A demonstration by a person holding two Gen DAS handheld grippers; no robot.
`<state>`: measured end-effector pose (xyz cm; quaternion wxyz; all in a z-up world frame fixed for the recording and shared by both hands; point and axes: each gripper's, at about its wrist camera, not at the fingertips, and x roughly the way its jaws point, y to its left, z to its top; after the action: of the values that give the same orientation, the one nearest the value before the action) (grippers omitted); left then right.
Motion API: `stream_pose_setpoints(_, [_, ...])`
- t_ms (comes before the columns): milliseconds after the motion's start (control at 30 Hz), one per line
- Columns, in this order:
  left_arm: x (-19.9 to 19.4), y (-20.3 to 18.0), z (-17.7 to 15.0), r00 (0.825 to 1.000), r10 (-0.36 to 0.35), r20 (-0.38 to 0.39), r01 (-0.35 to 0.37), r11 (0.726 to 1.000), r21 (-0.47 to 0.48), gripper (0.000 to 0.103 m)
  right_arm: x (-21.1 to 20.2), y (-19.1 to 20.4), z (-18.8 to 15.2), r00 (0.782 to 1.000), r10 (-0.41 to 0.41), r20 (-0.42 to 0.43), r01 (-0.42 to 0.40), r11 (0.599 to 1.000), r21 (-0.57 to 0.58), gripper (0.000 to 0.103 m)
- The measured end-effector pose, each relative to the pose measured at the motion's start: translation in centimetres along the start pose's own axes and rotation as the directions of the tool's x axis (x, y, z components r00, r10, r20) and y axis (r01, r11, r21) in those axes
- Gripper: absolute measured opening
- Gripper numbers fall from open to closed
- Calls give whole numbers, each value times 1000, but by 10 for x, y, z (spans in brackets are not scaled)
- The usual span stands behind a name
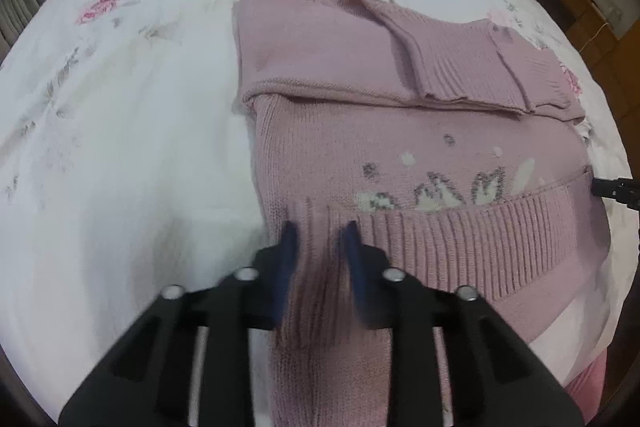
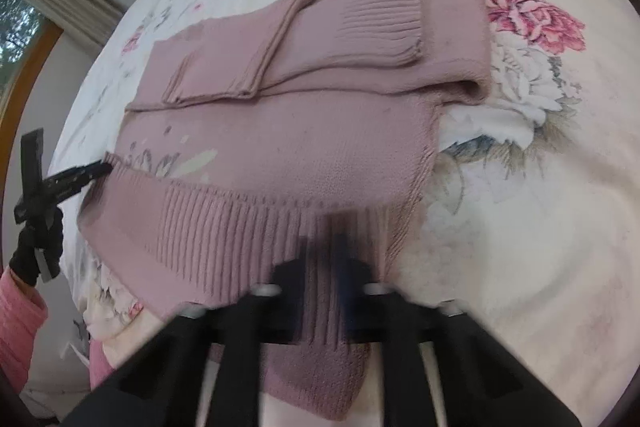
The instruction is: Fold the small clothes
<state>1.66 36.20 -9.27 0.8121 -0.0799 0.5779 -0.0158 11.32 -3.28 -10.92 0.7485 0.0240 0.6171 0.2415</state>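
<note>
Pink knit sweater [image 1: 400,131] lies on the floral bed [image 1: 120,107], sleeves folded across the far half. Left gripper [image 1: 318,247] and right gripper [image 2: 322,247] each pinch a corner of the ribbed hem, nearest edge. Hem runs crosswise between them; fold goes away, toward sleeves. Right wrist view alone shows the person's pink sleeve [image 2: 20,323].
</note>
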Motion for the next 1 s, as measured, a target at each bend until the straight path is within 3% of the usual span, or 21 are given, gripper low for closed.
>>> stream_pose_setpoints(100, [-15, -3, -5, 998, -43, 41, 43, 999, -2, 11, -9, 5, -7, 997, 71, 12, -71, 997, -12, 0])
stream_pose_setpoints(200, [-21, -9, -10, 997, -55, 50, 55, 998, 17, 11, -15, 7, -12, 997, 71, 22, -70, 997, -24, 3])
stream_pose_setpoints(267, [-13, -9, -10, 999, -34, 31, 34, 999, 19, 11, -17, 4, -11, 999, 22, 37, -22, 1000, -15, 11])
stream_pose_setpoints(367, [-1, -5, -6, 999, -45, 2, 45, 999, -7, 14, -21, -9, -5, 998, 6, 67, -9, 999, 40, 37])
stream_pose_setpoints(400, [2, -3, -4, 999, -49, -3, 49, 999, -18, 19, -21, -11, -3, 997, 2, 71, -5, 999, 45, 47])
stream_pose_setpoints(433, [6, -3, -2, 999, -52, -11, 52, 998, -19, 24, -20, -13, -1, 998, -8, 69, 5, 999, 40, 50])
stream_pose_setpoints(500, [12, -5, -1, 998, -53, -21, 53, 999, -11, 33, -13, -12, 2, 999, -23, 48, 22, 999, 23, 50])
stream_pose_setpoints(600, [20, -11, 3, 999, -36, -28, 36, 999, 6, 35, 1, -10, 4, 999, -28, 22, 28, 1000, -1, 50])
stream_pose_setpoints(667, [22, -13, 4, 999, -23, -25, 24, 1000, 13, 33, 9, -7, 4, 999, -43, 5, 43, 999, -18, 38])
stream_pose_setpoints(700, [22, -14, 5, 999, -23, -24, 23, 1000, 12, 33, 12, -4, 3, 998, -58, 0, 58, 998, -33, 26])
stream_pose_setpoints(733, [22, -14, 4, 1000, -19, -23, 20, 1000, 12, 23, 13, 0, 3, 998, -56, -4, 56, 997, -44, 13])
stream_pose_setpoints(800, [18, -14, 3, 1000, -19, -19, 19, 1000, 16, 12, 8, 5, 1, 999, -42, 11, 43, 998, -44, 11])
stream_pose_setpoints(1000, [-18, -11, -14, 995, -70, 67, 69, 997, 17, 9, -25, 17, -14, 996, 25, 87, -20, 998, -56, 10])
